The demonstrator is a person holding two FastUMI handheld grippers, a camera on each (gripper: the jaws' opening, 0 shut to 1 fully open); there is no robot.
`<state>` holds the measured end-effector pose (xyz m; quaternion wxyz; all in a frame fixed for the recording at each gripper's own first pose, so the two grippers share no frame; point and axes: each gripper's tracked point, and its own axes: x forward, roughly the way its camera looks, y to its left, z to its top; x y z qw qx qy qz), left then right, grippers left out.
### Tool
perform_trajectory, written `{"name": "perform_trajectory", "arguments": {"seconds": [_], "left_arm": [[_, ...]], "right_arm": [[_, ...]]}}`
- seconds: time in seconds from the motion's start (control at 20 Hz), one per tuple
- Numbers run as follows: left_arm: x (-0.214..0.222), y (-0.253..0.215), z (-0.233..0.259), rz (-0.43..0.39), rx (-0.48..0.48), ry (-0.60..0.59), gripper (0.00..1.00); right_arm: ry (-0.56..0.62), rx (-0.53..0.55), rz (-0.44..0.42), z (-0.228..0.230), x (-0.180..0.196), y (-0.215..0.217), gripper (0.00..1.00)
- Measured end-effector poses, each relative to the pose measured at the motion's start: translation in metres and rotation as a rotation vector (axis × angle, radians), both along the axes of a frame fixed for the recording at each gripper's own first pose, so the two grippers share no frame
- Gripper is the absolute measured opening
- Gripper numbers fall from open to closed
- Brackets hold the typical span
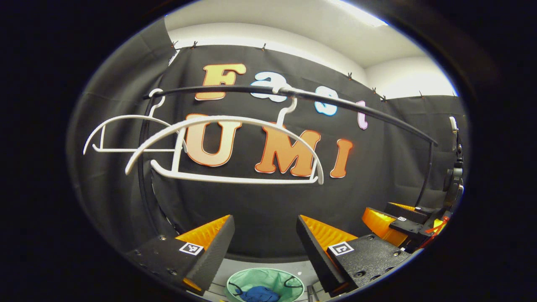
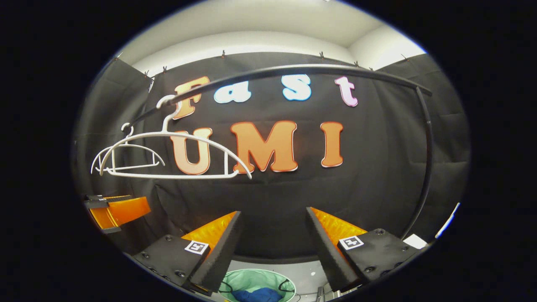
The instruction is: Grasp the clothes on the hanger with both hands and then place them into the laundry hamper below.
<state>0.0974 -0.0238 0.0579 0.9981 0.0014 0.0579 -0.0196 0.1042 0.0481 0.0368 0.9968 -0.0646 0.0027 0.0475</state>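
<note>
Two bare white hangers (image 1: 226, 149) (image 2: 168, 155) hang from a black rail (image 1: 293, 94) (image 2: 293, 69). Far below, a pale green laundry hamper (image 1: 265, 281) (image 2: 256, 282) stands on the floor with blue clothes (image 1: 260, 294) (image 2: 258, 295) lying inside it. My left gripper (image 1: 265, 235) is open in front of the wall, nothing between its fingers. My right gripper (image 2: 272, 230) is open too and holds nothing. In the left gripper view the right gripper (image 1: 394, 224) appears at the lower right; in the right gripper view the left gripper (image 2: 115, 212) appears at the left edge.
The rail bends down into a black upright post (image 2: 426, 167) on the right and another post (image 1: 142, 167) on the left. Black cloth walls close the booth behind and at both sides. A grey floor (image 2: 310, 268) lies around the hamper.
</note>
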Motion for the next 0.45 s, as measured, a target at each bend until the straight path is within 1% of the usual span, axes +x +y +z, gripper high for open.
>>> {"name": "perform_trajectory", "arguments": {"seconds": [0.2, 0.4, 0.45], "left_arm": [[-0.004, 0.003, 0.014, 0.01, 0.015, -0.037, 0.89], [-0.004, 0.004, 0.006, 0.008, 0.011, -0.013, 0.89], [-0.004, 0.004, 0.003, 0.007, 0.007, -0.009, 0.94]], "right_arm": [[-0.023, 0.002, -0.002, 0.006, -0.006, -0.002, 0.88], [-0.012, 0.013, -0.006, 0.002, -0.009, -0.004, 0.88], [-0.012, 0.017, -0.008, 0.0, -0.012, -0.005, 0.88]]}}
